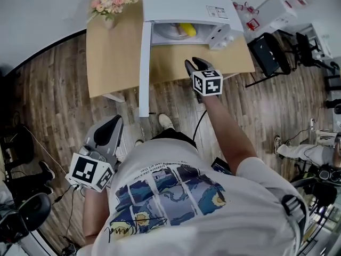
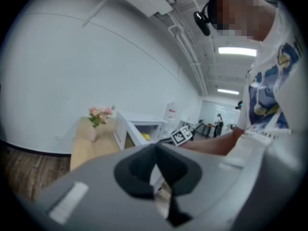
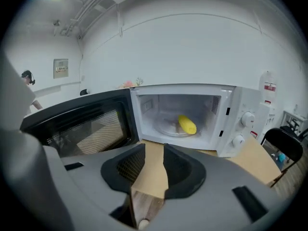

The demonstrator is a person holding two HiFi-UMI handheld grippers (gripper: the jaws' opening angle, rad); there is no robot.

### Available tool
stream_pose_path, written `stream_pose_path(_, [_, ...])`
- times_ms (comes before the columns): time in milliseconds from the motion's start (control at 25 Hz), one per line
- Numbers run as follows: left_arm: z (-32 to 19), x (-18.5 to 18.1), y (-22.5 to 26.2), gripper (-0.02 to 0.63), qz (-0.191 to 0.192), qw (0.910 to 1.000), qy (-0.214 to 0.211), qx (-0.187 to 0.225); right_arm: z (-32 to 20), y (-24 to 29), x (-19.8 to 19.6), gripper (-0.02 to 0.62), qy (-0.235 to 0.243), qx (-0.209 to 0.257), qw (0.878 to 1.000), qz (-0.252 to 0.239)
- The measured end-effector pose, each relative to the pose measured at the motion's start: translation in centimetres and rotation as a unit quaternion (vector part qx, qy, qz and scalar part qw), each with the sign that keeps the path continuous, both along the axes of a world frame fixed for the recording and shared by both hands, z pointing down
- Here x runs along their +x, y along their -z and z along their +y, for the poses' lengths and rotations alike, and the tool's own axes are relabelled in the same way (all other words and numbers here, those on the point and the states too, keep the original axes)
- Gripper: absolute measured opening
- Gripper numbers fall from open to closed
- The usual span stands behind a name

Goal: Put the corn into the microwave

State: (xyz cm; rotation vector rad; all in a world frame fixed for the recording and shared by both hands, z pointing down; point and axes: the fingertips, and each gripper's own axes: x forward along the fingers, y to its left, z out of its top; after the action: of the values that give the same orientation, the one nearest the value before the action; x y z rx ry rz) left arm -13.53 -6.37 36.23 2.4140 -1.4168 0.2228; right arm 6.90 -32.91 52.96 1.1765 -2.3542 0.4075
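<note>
The yellow corn (image 1: 186, 30) lies on the glass plate inside the white microwave (image 1: 186, 4), whose door (image 1: 144, 68) stands swung wide toward me. In the right gripper view the corn (image 3: 187, 124) rests mid-cavity, well beyond my right gripper (image 3: 154, 154). That gripper (image 1: 196, 64) hovers over the table's front edge before the opening, jaws partly open with nothing between them. My left gripper (image 1: 109, 128) hangs low by my left hip over the floor, far from the microwave. Its pads (image 2: 155, 153) meet at the tips and hold nothing.
The microwave stands on a light wooden table (image 1: 114, 63) with a vase of pink flowers (image 1: 109, 4) at its back left. A black chair (image 1: 269, 55) is right of the table. Cables and dark equipment lie on the wood floor at left (image 1: 24, 196).
</note>
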Motion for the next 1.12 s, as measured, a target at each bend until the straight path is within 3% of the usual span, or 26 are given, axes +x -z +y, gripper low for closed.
stream_pose_path(320, [4.1, -2.3, -0.8, 0.008, 0.016, 0.9996, -0.021, 0.005, 9.6, 2.4, -0.9, 0.031, -0.005, -0.002, 1.0, -0.015])
stream_pose_path(760, [8.4, -2.6, -2.4, 0.008, 0.025, 0.9968, -0.076, 0.002, 21.6, 4.5, -2.1, 0.011, 0.003, -0.009, 1.0, -0.025])
stream_pose_path(1120, [9.8, -2.0, -2.4, 0.008, 0.032, 0.9948, -0.096, 0.008, 25.7, 6.9, -3.4, 0.009, 0.021, 0.002, 0.999, -0.041])
